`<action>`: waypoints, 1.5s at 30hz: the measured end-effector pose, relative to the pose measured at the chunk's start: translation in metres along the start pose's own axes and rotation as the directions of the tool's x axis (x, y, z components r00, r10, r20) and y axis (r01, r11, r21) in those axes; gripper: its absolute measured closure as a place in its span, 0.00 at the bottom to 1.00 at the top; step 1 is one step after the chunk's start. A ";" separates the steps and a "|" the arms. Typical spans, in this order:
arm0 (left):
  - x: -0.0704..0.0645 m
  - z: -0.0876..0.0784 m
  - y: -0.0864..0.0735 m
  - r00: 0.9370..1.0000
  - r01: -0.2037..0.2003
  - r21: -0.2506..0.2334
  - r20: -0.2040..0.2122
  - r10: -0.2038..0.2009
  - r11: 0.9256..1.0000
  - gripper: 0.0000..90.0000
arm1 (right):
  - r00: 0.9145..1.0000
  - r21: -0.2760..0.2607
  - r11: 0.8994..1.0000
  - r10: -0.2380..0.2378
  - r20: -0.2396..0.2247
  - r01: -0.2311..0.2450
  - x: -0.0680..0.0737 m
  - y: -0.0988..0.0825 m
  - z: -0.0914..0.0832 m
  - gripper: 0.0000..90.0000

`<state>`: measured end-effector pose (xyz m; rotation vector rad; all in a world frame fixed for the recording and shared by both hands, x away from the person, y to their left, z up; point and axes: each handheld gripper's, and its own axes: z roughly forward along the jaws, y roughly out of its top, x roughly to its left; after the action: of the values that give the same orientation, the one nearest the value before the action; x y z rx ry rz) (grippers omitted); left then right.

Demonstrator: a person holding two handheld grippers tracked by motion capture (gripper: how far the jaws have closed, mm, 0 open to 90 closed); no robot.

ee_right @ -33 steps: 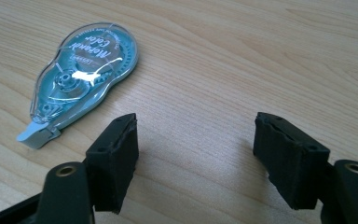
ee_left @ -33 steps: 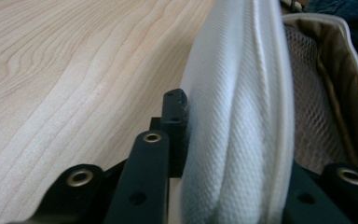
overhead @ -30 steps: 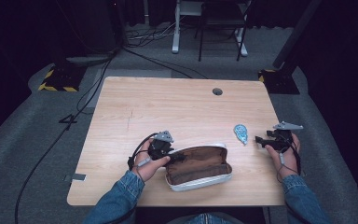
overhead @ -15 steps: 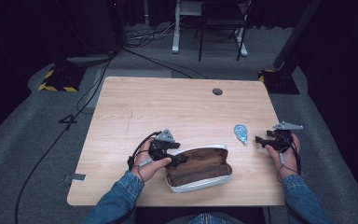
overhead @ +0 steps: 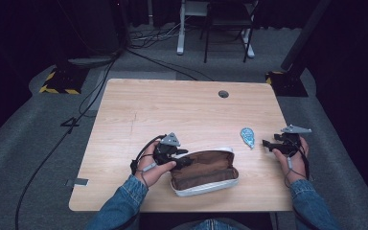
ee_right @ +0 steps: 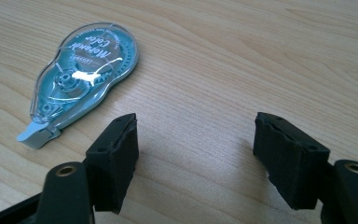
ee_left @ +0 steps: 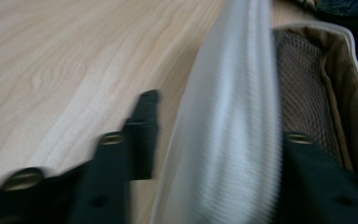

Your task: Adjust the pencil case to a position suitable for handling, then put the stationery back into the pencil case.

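The left gripper [overhead: 186,162] jaws have just been closing on the wall of the open pencil case [overhead: 206,171] at the table's near edge, so the grip looks ready. The right gripper [ee_right: 196,158] is wide open w/ nothing inside, beside the correction tape [ee_right: 86,65].

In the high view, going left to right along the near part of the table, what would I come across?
Left gripper → open brown pencil case → blue correction tape dispenser → right gripper.
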<state>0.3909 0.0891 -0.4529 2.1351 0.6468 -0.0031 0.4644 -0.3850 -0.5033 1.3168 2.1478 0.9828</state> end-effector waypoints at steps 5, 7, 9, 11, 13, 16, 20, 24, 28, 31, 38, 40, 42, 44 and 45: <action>0.006 -0.002 -0.003 0.998 0.054 0.035 -0.019 -0.054 0.998 0.83 | 1.000 0.000 1.000 0.000 0.000 0.000 0.000 0.000 0.000 0.35; 0.008 -0.002 -0.005 0.998 0.060 0.039 -0.028 -0.059 0.997 0.84 | 1.000 0.000 1.000 0.000 0.000 0.000 0.000 0.000 0.000 0.35; 0.008 -0.002 -0.005 0.998 0.055 0.039 -0.037 -0.054 0.998 0.77 | 1.000 0.000 1.000 0.000 0.000 0.000 0.000 0.000 0.000 0.35; 0.008 -0.002 -0.004 0.997 0.049 0.013 -0.057 -0.049 0.999 0.60 | 1.000 0.000 1.000 0.000 0.000 0.000 0.000 0.000 0.000 0.35; 0.007 -0.004 -0.002 0.997 0.042 -0.001 -0.058 -0.042 0.999 0.47 | 1.000 0.000 1.000 0.000 0.000 0.000 0.000 0.000 0.000 0.35; 0.005 -0.007 0.000 0.998 0.020 -0.018 -0.060 -0.021 1.000 0.36 | 1.000 0.000 1.000 0.000 0.000 0.000 0.000 0.000 0.000 0.35; 0.001 -0.013 0.003 0.998 -0.004 -0.034 -0.061 0.002 0.999 0.31 | 1.000 0.000 1.000 0.000 0.000 0.000 0.000 0.000 0.000 0.35; 0.000 -0.020 0.004 0.997 -0.013 -0.044 -0.072 0.009 0.999 0.29 | 1.000 0.000 1.000 0.000 -0.001 0.000 0.000 0.000 0.000 0.35; 0.001 -0.038 0.002 0.994 -0.019 -0.065 -0.111 0.011 0.998 0.27 | 1.000 0.000 1.000 0.000 -0.002 0.000 0.000 0.000 0.000 0.35; 0.000 -0.047 -0.001 0.991 -0.019 -0.081 -0.135 0.008 0.997 0.27 | 1.000 0.000 1.000 -0.001 -0.001 0.001 0.000 0.000 0.000 0.35; 0.005 -0.072 -0.016 0.980 -0.026 -0.092 -0.199 0.007 0.995 0.26 | 1.000 0.003 1.000 -0.003 -0.004 0.003 0.000 0.000 0.000 0.34; 0.007 -0.078 -0.021 0.976 -0.019 -0.094 -0.218 -0.002 0.995 0.26 | 1.000 0.002 1.000 -0.003 -0.004 0.003 0.000 0.000 0.000 0.34; 0.009 -0.084 -0.026 0.966 -0.021 -0.083 -0.258 -0.001 0.996 0.26 | 1.000 0.002 1.000 -0.003 -0.004 0.003 0.000 0.000 -0.001 0.34; 0.012 -0.089 -0.031 0.949 -0.026 -0.060 -0.316 0.006 0.998 0.26 | 1.000 0.004 1.000 -0.004 -0.005 0.004 0.000 0.000 -0.001 0.34; 0.014 -0.090 -0.034 0.943 -0.016 -0.058 -0.332 -0.004 0.998 0.26 | 1.000 0.005 1.000 -0.002 -0.004 0.002 0.000 0.000 -0.001 0.34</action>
<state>0.3671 0.1798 -0.4266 2.0965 0.8239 0.3836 0.4638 -0.3849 -0.5030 1.3155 2.1555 0.9814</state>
